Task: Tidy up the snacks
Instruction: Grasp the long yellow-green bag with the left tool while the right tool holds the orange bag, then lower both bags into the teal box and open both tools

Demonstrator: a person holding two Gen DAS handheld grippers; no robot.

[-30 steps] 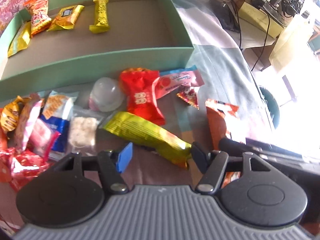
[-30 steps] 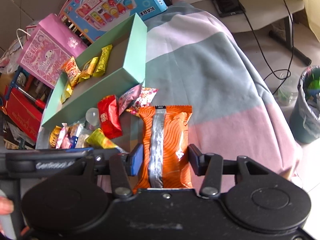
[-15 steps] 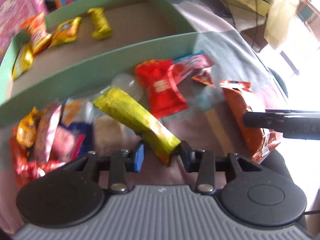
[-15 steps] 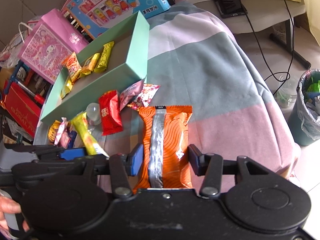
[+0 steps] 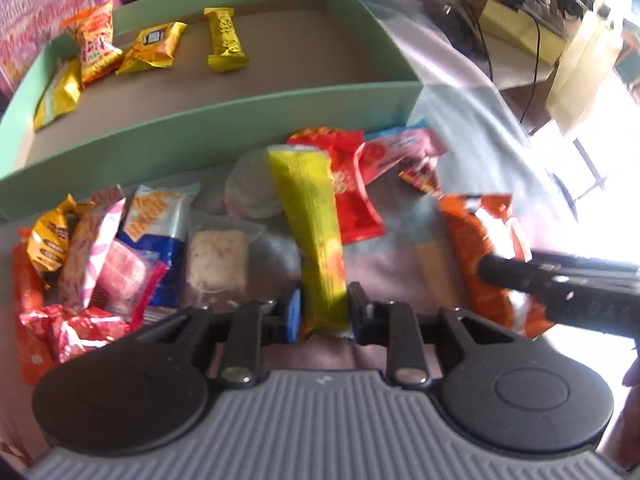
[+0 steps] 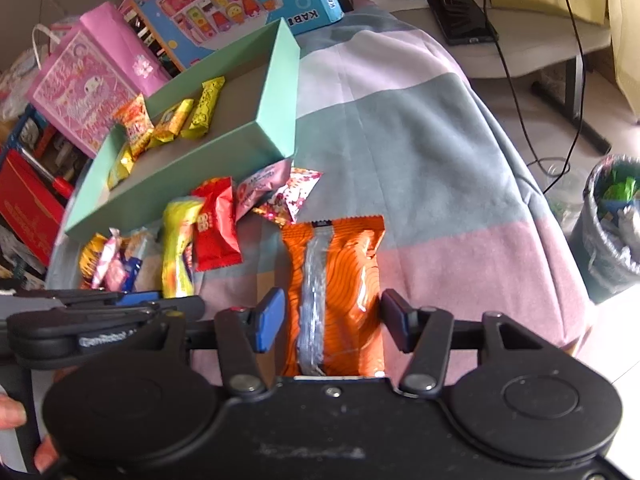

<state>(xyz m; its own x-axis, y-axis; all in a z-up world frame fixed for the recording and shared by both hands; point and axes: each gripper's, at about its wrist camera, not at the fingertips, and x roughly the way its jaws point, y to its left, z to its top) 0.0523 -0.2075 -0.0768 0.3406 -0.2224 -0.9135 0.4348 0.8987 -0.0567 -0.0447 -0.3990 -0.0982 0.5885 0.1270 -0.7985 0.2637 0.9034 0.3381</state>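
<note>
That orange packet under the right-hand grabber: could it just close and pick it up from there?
Probably yes. The orange packet lies flat on the cloth between the open fingers of the right gripper, with nothing on it. The left gripper, holding the yellow packet, sits off to the side.

Looks like a lived-in home room: striped pink and grey blanket [image 6: 420, 128] as the work surface, pink gift bag [image 6: 80, 92] and boxed toy set [image 6: 240, 4] behind, lined waste bin [image 6: 612, 224] on the floor, cabled desk [image 6: 532, 36] nearby.
</note>
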